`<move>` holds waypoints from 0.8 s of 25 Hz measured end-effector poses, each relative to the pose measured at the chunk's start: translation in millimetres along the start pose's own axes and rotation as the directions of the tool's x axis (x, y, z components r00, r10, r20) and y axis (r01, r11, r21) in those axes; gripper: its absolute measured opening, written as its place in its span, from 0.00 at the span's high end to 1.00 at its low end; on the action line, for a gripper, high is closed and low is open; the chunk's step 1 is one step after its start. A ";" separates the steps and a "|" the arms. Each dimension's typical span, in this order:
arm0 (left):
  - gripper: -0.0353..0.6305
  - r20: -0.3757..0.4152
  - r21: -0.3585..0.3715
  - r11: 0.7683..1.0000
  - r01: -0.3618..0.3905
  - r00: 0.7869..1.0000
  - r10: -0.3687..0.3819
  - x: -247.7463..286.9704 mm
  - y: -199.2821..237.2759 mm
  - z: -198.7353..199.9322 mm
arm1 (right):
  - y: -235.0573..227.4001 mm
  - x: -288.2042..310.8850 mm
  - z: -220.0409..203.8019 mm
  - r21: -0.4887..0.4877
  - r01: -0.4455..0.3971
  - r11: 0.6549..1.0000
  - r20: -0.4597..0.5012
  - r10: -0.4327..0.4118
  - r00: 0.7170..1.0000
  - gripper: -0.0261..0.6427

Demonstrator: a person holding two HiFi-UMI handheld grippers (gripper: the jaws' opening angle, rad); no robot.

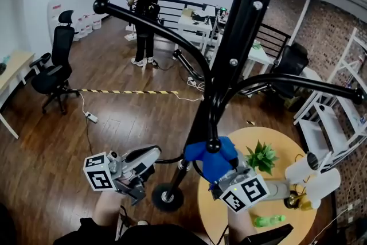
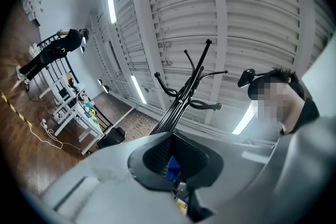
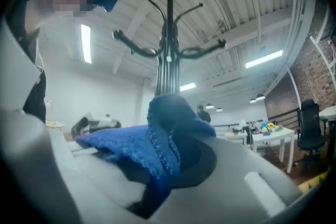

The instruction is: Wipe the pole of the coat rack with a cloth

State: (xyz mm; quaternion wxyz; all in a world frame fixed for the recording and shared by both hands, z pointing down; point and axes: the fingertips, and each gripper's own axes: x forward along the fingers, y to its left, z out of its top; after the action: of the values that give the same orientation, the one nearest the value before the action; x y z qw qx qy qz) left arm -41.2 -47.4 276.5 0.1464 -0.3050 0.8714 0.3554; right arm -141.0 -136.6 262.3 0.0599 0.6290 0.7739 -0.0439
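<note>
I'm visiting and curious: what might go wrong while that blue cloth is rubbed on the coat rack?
The cloth is only pinched in the right tool, with loose folds, so it might slip out. The pole stands on a small base; a hard push could tip it towards the table with the plant.

Pole [image 1: 229, 60] runs from lower centre to the top of the head view. Hooks [image 1: 143, 17] fan left and right across mid frame and bar passage there. The stretch of pole below them is taken: cloth [image 1: 213, 155] in the right hand-held gripper [image 1: 222, 172] against it, left hand-held gripper [image 1: 152, 159] just left. Lower right is crowded by a round surface [image 1: 287, 143] and plant [image 1: 262, 156]. Lower left, past the base [image 1: 167, 197], the floor [image 1: 114, 117] is open out to the chair [image 1: 54, 69].
</note>
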 end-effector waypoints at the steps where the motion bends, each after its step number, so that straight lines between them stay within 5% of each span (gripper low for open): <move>1: 0.94 0.001 0.002 1.000 0.001 1.000 -0.001 0.5 -0.1 -0.2 | 3.6 2.6 23.6 -0.016 -0.016 1.000 0.063 0.017 0.998 0.93; 5: 0.94 0.005 0.015 1.000 0.006 1.000 -0.006 -0.1 -2.6 1.4 | 15.2 9.9 104.2 -0.054 -0.077 0.996 0.250 0.088 0.964 0.93; 10: 0.94 0.028 0.035 0.999 -0.002 1.000 0.001 -6.0 -5.6 9.1 | 9.4 13.4 178.7 -0.156 0.011 0.988 0.371 0.048 0.927 0.93; 20: 0.94 0.026 0.051 0.998 0.034 0.999 -0.035 5.1 -12.4 10.2 | 3.5 -49.2 256.6 -0.140 0.081 0.987 0.555 0.010 0.832 0.93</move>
State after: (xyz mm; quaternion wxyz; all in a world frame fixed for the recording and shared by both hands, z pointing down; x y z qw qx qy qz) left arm -36.8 -49.3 260.4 0.1719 -0.3113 0.8726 0.3349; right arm -118.1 -220.3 15.8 0.3296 0.5680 0.7361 -0.1639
